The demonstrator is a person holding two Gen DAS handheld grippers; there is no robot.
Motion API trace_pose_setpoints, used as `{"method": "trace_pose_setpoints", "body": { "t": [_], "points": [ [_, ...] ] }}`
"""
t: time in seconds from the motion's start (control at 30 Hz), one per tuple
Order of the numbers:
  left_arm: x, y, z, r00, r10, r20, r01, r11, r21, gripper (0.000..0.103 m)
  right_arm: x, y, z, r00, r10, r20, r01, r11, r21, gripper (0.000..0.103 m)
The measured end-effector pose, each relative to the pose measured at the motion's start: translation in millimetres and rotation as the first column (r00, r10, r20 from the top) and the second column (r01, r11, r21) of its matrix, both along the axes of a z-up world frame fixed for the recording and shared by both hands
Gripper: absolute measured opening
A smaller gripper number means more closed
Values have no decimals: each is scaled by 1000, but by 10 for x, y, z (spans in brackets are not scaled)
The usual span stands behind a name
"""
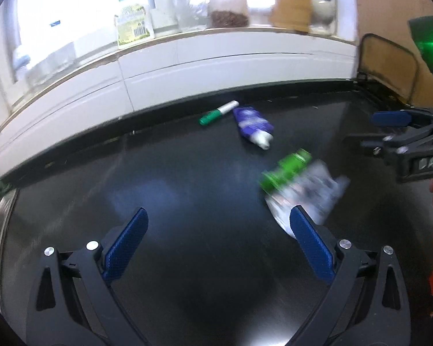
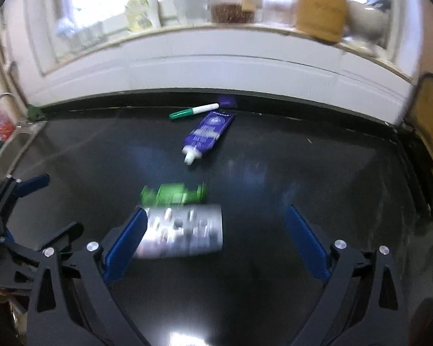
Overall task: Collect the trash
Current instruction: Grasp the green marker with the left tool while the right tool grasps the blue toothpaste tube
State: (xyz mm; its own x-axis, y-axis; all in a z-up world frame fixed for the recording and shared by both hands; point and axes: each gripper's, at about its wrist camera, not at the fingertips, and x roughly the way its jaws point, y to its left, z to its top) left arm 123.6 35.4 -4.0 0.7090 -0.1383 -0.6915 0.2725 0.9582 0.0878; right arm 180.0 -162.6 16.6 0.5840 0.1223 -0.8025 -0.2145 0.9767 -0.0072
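Trash lies on a black countertop [image 1: 173, 190]. A green-capped marker [image 1: 219, 112] and a purple tube [image 1: 252, 125] rest near the back edge. Closer in, a blurred silver-white packet [image 1: 306, 199] lies against a green wrapper [image 1: 288, 170]. My left gripper [image 1: 218, 210] is open with nothing between its fingers, and the packet sits just beyond its right fingertip. In the right wrist view my right gripper [image 2: 216, 212] stands wide open over the packet [image 2: 182, 230], which lies between the fingers beside the left one. The wrapper [image 2: 173, 194], tube [image 2: 207, 135] and marker [image 2: 194, 111] are farther back.
A white ledge behind the counter carries a bottle [image 1: 131, 14], jars and a brown bag [image 2: 320, 5]. A sink [image 2: 11, 147] borders the counter's left side. A dark-framed panel [image 1: 389, 66] stands at the right back corner. Each gripper shows at the other view's edge.
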Motion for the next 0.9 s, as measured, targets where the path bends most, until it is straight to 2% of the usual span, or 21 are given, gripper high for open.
{"method": "trace_pose_setpoints", "body": {
  "t": [0.07, 0.17, 0.27, 0.4, 0.5, 0.53, 0.57, 0.6, 0.67, 0.8, 0.87, 0.9],
  "points": [
    [352, 39, -60, 1000, -23, -20, 23, 1000, 4, 96, 441, 141, -161, 999, -18, -46, 16, 999, -32, 93],
    [881, 74, -157, 995, -60, -83, 58, 998, -37, 96, 949, 298, -393, 994, -28, -102, 19, 996, -87, 93],
    [1326, 56, -254, 993, -71, -99, 69, 997, -24, 96, 1328, 385, -585, 986, -27, -162, 12, 995, -94, 93],
    [1725, 36, -381, 990, -82, -114, 83, 997, 0, 95, 1612, 435, -755, 979, -29, -202, 6, 994, -113, 92],
    [1968, 12, -454, 987, -100, -124, 101, 995, -1, 95, 1680, 357, -780, 980, 1, -200, -13, 998, -60, 85],
    [2033, -5, -469, 987, -106, -122, 107, 994, 0, 95, 1680, 315, -762, 981, 11, -192, -22, 998, -56, 74],
    [2116, -46, -491, 984, -122, -126, 123, 992, 0, 95, 1668, 275, -736, 983, 21, -185, -32, 998, -55, 56],
    [2168, -82, -505, 983, -132, -127, 134, 991, 5, 95, 1664, 214, -714, 982, 21, -189, -33, 998, -61, 53],
    [2288, -200, -533, 980, -155, -123, 159, 987, 28, 93, 1657, 113, -714, 979, 40, -201, -52, 997, -50, 52],
    [2443, -426, -604, 970, -201, -135, 209, 976, 52, 83, 1615, -53, -703, 977, 59, -206, -69, 997, -44, 52],
    [2503, -496, -622, 967, -217, -131, 223, 974, 34, 76, 1589, -103, -701, 976, 67, -207, -78, 996, -42, 52],
    [2538, -518, -622, 962, -228, -147, 231, 973, 3, 68, 1567, -133, -699, 976, 73, -206, -83, 996, -41, 52]
  ]
}}
